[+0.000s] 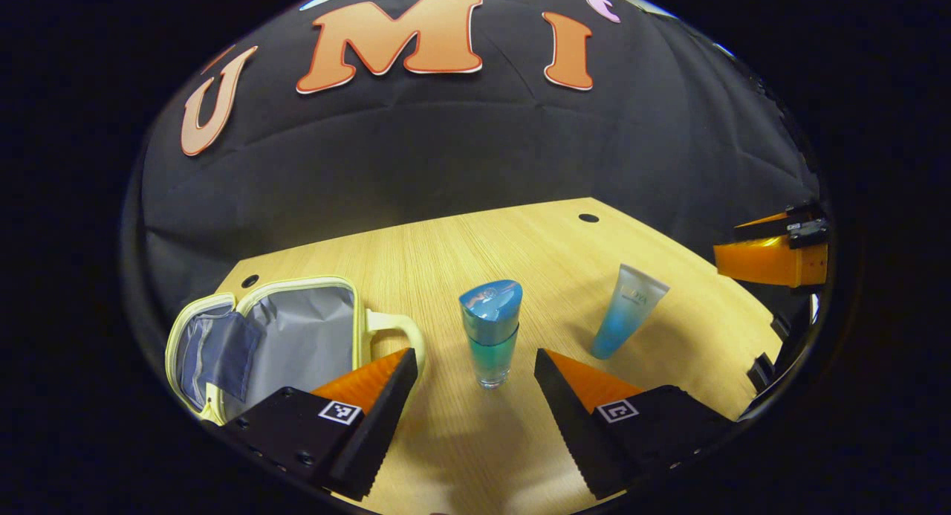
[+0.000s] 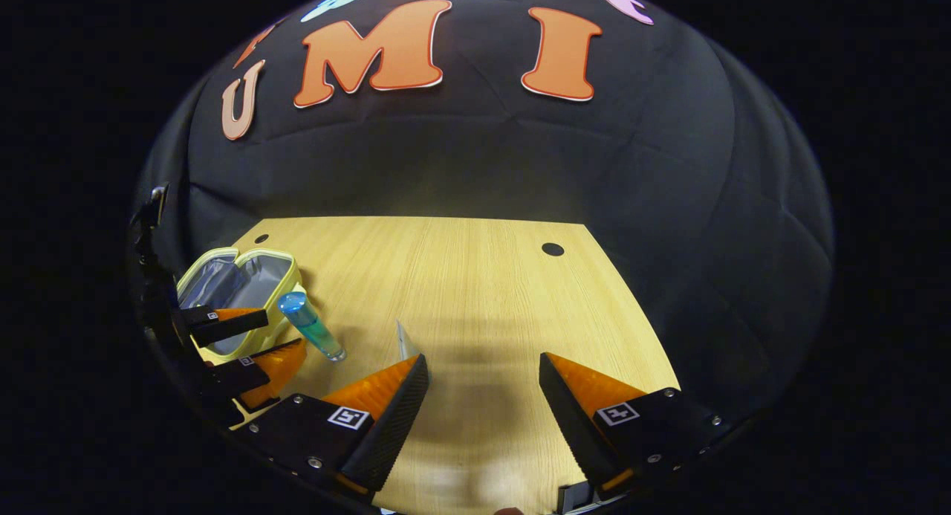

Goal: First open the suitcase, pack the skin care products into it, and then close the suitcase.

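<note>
Left gripper view: the gaping left hand-held gripper [image 1: 472, 366] frames the blue bottle [image 1: 490, 331]; its finger hides the open suitcase's [image 1: 297, 329] corner. The right hand-held gripper [image 2: 483, 374], also spread, half-hides the tube [image 2: 405, 342].

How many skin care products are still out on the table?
2. A blue-capped bottle stands upright just ahead of the open left gripper, beside the open suitcase. A tube stands cap-down to its right. Others may be hidden inside the suitcase.
</note>
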